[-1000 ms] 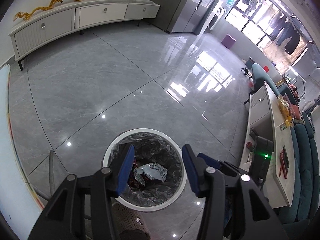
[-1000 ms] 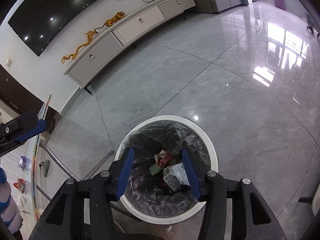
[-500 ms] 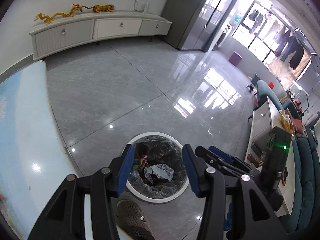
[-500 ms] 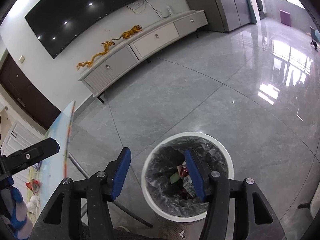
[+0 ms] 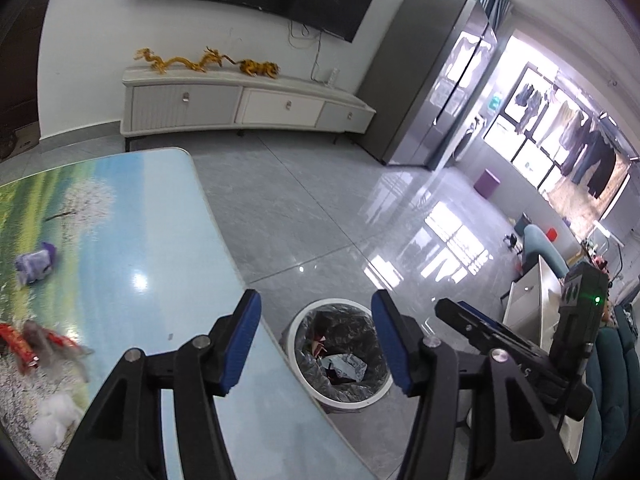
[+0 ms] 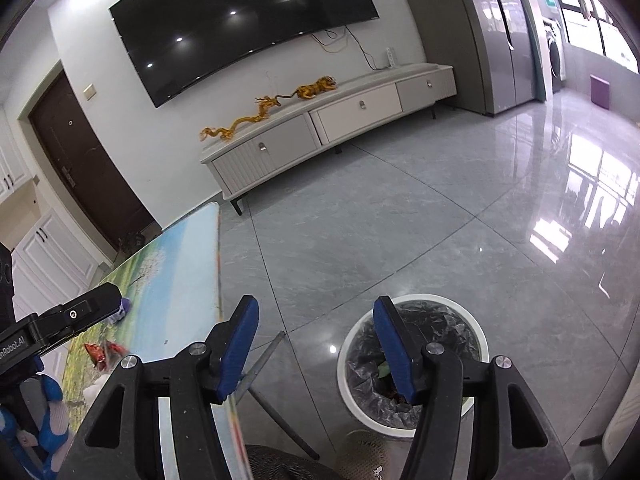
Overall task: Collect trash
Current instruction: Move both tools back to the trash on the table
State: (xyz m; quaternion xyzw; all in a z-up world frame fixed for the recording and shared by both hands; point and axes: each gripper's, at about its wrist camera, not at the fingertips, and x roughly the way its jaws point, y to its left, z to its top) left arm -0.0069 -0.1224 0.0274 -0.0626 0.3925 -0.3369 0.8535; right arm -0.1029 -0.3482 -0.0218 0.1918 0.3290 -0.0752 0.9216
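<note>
Trash left to collect: a red wrapper (image 5: 24,346), a white tissue wad (image 5: 56,414) and a purple-and-white crumpled packet (image 5: 36,266) lie on the surface (image 5: 160,240), all toward its left side in the left wrist view and well back from the edge nearest the bin.
Surface: glossy top printed with a landscape; likely slick, so light scraps may slide if nudged.
Bin: white trash bin (image 5: 340,354) with a black liner stands on the floor just beside the surface's right edge; crumpled wrappers already lie inside.
Red wrapper: looks thin, crinkly and light; blurred here, so pinch its raised middle fold instead of a flat end.
Tissue wad: soft, nearly weightless, squashes easily; take it across its bulk.
Purple packet: small and crumpled; grip the bunched top.
Left gripper (image 5: 316,344): jaws spread and opening, nothing between them.
Right gripper (image 6: 316,346): jaws likewise spread and opening, empty.
</note>
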